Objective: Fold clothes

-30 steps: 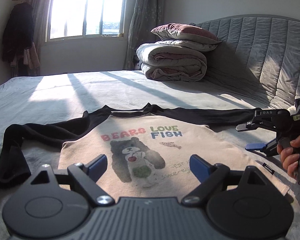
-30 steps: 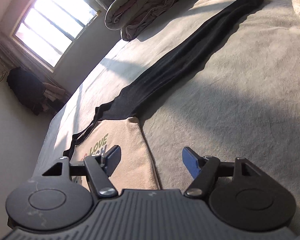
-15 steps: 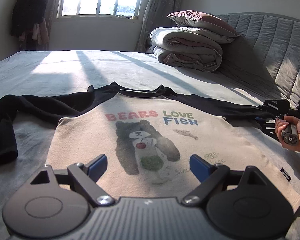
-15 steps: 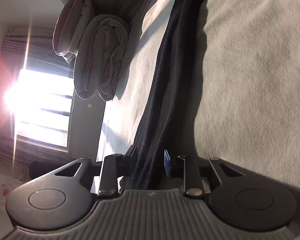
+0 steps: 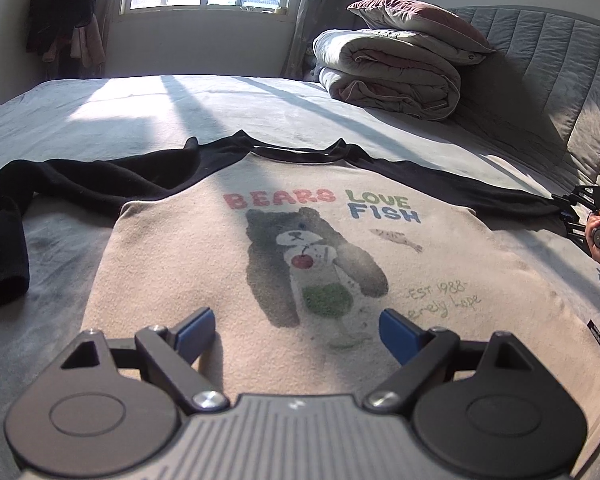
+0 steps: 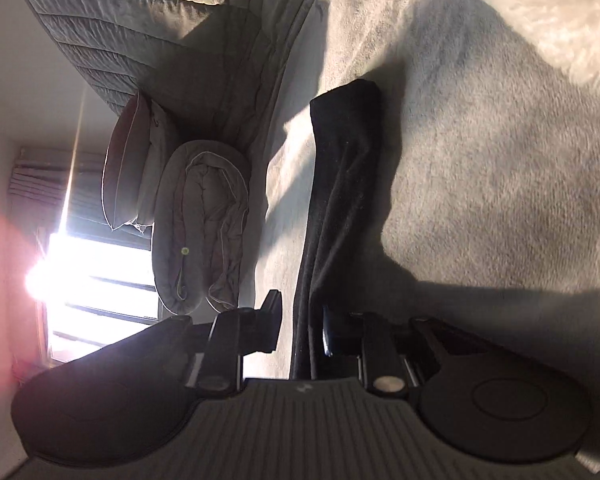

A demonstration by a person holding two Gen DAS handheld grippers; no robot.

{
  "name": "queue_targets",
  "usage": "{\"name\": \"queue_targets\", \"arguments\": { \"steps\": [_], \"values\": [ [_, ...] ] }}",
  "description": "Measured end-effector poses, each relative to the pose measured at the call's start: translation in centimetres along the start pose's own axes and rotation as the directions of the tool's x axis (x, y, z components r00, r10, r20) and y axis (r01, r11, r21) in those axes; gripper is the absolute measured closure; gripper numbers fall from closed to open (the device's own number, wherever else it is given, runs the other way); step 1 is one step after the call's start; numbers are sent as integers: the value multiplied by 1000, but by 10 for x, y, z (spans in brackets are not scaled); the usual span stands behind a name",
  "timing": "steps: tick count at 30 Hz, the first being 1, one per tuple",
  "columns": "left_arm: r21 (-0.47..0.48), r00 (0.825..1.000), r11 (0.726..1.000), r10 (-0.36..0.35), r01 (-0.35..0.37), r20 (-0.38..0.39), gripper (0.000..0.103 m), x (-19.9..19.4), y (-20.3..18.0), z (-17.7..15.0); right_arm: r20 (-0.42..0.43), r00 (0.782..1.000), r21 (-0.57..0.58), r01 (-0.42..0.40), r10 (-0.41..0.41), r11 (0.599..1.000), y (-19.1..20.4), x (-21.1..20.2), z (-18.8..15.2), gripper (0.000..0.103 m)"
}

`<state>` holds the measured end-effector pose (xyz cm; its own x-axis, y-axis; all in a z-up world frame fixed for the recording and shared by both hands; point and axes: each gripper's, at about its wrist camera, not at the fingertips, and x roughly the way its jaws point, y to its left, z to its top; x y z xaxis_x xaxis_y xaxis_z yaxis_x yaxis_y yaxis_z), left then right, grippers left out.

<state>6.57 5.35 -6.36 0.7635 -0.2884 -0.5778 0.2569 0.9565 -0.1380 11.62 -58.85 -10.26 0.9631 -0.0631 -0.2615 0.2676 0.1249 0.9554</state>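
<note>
A beige fleece sweatshirt with black sleeves (image 5: 228, 248) is spread flat on the grey bed (image 5: 100, 120). The right sleeve (image 6: 340, 200), near the headboard-side edge, is being clamped by the closing right gripper (image 6: 300, 332); the left gripper (image 5: 296, 328) is held wide apart, empty, over the hem. Folding that sleeve inward across the chest is probably called for next.

Fuzzy matt fleece sweatshirt (image 5: 204, 264) on a soft plush bed cover (image 5: 100, 120), quilted cloth headboard (image 5: 540, 64), matt black plastic gripper (image 5: 296, 332)

Printed on shirt (image 5: 260, 264): "BEARS" in red, "LOVE" in green, "FISH" in blue; lower right, "-EST. 1988-" over partly legible script. Small black hem tag (image 5: 596, 334), lettering unreadable.
</note>
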Motion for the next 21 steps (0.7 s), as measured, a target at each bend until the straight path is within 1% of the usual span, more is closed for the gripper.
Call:
{"name": "queue_targets", "arguments": {
  "steps": [2,4,6,7,8,10,11,12,13,15,16,17,19,21],
  "values": [
    [6,1000,1000,6,-5,-4,13,1,0,1,22,1000,-12,17,-17,1000,3,5,3,87],
    [11,1000,1000,11,-11,-7,13,1,-1,1,72,992,-60,104,-100,993,7,4,5,98],
    [17,1000,1000,17,-16,-10,13,2,-1,2,106,977,-124,200,-187,972,12,1,5,99],
    [19,1000,1000,19,-19,-12,13,2,-1,3,118,968,-188,242,-223,952,18,3,3,100],
    [22,1000,1000,22,-22,-14,13,2,-1,3,133,957,-260,283,-256,923,25,5,0,100],
    [28,999,999,28,-27,-17,13,3,-1,4,172,934,-406,356,-312,842,39,9,-11,100],
    [31,999,999,31,-30,-19,13,3,-2,4,191,923,-461,386,-335,799,44,10,-18,97],
    [33,999,999,33,-33,-21,13,3,-2,4,208,912,-490,409,-353,769,45,6,-24,96],
    [36,999,999,36,-35,-22,13,4,-2,5,218,905,-505,425,-365,751,47,2,-29,87],
    [42,999,998,43,-41,-26,13,4,-2,6,234,891,-525,452,-388,722,52,-5,-36,83],
    [46,998,997,59,-57,-31,13,4,-2,7,237,888,-526,459,-395,716,56,-6,-38,76],
    [47,997,996,73,-72,-35,13,4,0,8,239,885,-526,464,-400,713,61,-8,-39,64],
    [46,993,994,104,-102,-48,13,3,5,11,243,887,-512,460,-392,725,64,-22,-47,54],
    [32,989,991,133,-131,-64,13,1,13,13,229,894,-501,447,-385,741,70,-34,-52,54]
  ]
}}
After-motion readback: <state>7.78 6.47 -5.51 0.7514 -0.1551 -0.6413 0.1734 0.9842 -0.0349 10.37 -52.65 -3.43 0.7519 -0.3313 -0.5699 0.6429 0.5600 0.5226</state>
